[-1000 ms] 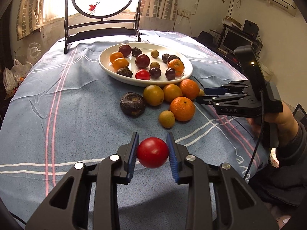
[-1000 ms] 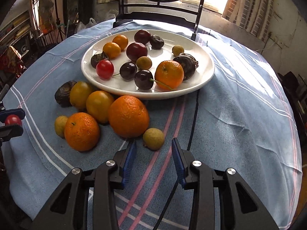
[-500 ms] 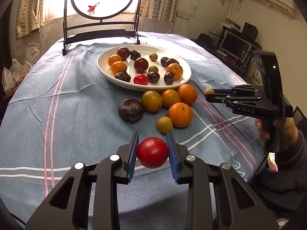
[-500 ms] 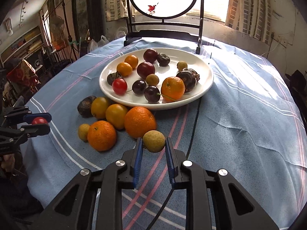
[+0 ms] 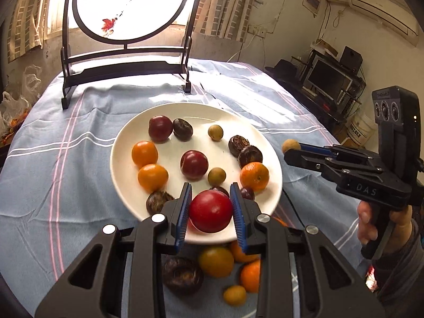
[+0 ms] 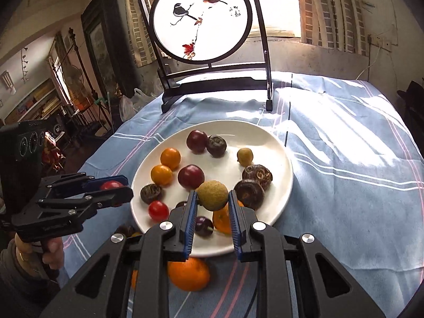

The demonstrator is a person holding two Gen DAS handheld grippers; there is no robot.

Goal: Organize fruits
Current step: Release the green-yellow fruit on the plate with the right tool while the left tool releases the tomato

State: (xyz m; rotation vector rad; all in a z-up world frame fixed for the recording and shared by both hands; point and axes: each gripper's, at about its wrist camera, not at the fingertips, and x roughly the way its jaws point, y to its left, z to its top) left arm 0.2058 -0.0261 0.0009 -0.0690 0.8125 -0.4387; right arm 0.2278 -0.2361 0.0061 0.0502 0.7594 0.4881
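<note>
A white plate [image 5: 169,156] [image 6: 281,164] holds several fruits: dark red plums, small oranges, longans, dark wrinkled fruits and a cherry tomato [image 6: 158,210]. My left gripper [image 5: 210,210] is shut on a red tomato [image 5: 210,212] and holds it over the plate's near rim; it also shows in the right wrist view [image 6: 112,188]. My right gripper [image 6: 212,201] is shut on a tan longan [image 6: 212,195] above the plate's near side; in the left wrist view the right gripper [image 5: 292,149] hovers at the plate's right edge with the longan [image 5: 290,145].
Loose fruit lies on the blue striped cloth [image 5: 66,175] in front of the plate: oranges [image 6: 188,274], a yellow fruit [image 5: 216,261], a dark wrinkled fruit [image 5: 182,275], a small longan [image 5: 234,295]. A round painted screen on a black stand [image 6: 212,84] stands behind the plate.
The right gripper closed on the longan and lifted it. Both grippers moved forward and up with their fruits, from the near cloth to over the plate.
</note>
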